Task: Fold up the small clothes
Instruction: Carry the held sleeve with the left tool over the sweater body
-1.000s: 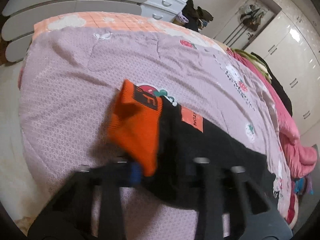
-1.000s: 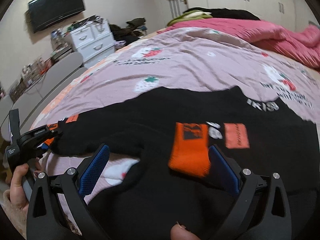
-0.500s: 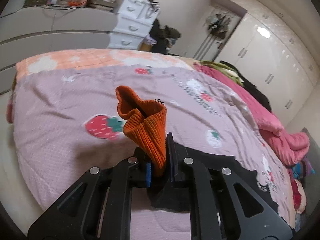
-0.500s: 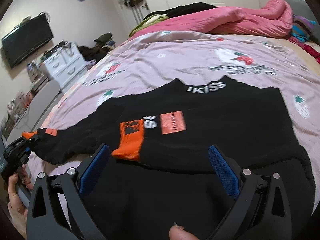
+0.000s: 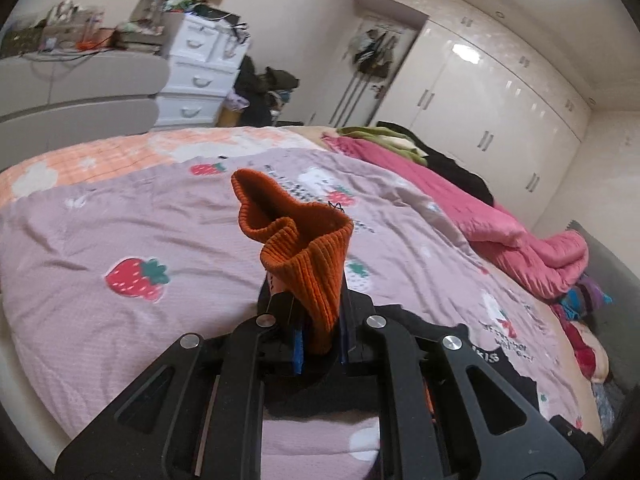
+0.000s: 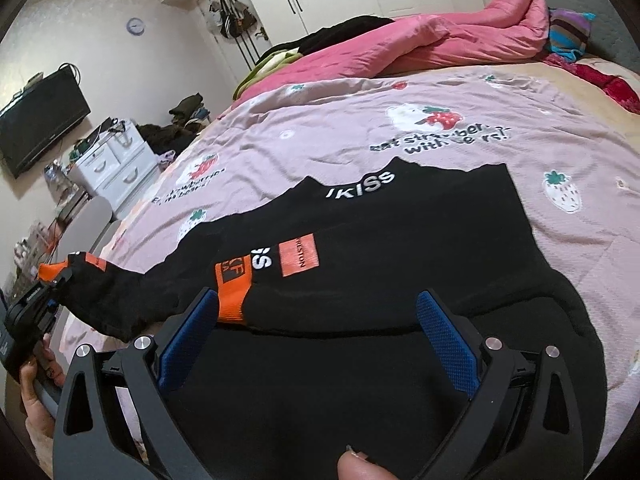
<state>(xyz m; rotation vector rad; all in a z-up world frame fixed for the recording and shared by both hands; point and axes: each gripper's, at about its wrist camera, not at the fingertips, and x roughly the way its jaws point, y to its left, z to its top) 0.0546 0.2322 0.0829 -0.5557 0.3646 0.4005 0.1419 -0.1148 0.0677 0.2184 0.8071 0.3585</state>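
your left gripper [image 5: 320, 344] is clamped tight on the orange cuff [image 5: 308, 256] of the black sweater [image 6: 400, 248]; the ribbing bunches up past your fingertips and blocks the bedspread right behind it. the blue pads are nearly buried in the knit, so just slivers show. below your fingers the black sleeve drops out of sight behind the gripper body.

your right gripper [image 6: 320, 328] stands wide, nothing between the blue pads [image 6: 448, 344]. the sweater lies flat just ahead of and under your fingers, its other orange cuff [image 6: 234, 284] beside the left pad, folded across the chest. the hem is cut off behind the gripper frame. a fingertip [image 6: 360, 466] pokes in at the bottom edge.

far left of your right fingers, your left gripper shows small, the sleeve stretched out to it off the bed's edge. the pink strawberry bedspread [image 6: 360, 128] runs beyond, lettering half blurred.
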